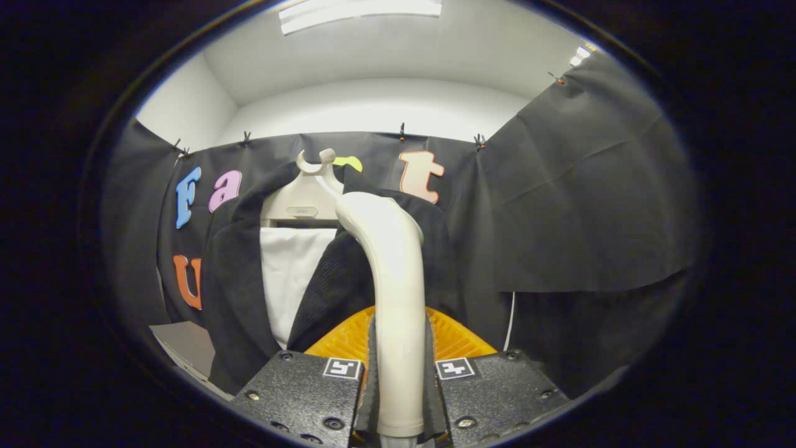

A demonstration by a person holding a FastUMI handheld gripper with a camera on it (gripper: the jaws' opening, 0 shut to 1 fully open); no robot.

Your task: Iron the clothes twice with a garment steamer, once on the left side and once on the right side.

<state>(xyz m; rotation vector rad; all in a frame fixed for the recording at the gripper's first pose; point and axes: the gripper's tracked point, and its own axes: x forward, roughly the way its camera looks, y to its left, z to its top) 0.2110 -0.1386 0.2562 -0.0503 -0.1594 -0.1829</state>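
My gripper (398, 373) is shut on the cream handle of the garment steamer (392, 274), which rises between the fingers and bends forward at its top. The steamer's head rests against the right front panel of a black jacket (233, 280) high up by the collar. The jacket hangs open on a cream hanger (305, 199) with a white board (289, 274) showing between its two front panels. Behind the handle an orange ribbed part (460, 339) spreads out just above my fingers.
A grey surface (186, 348) with a pale edge lies low to the left of the jacket. A thin white cord (511, 320) hangs down the cloth wall to the right of the jacket. White walls and a ceiling light (360, 12) lie above.
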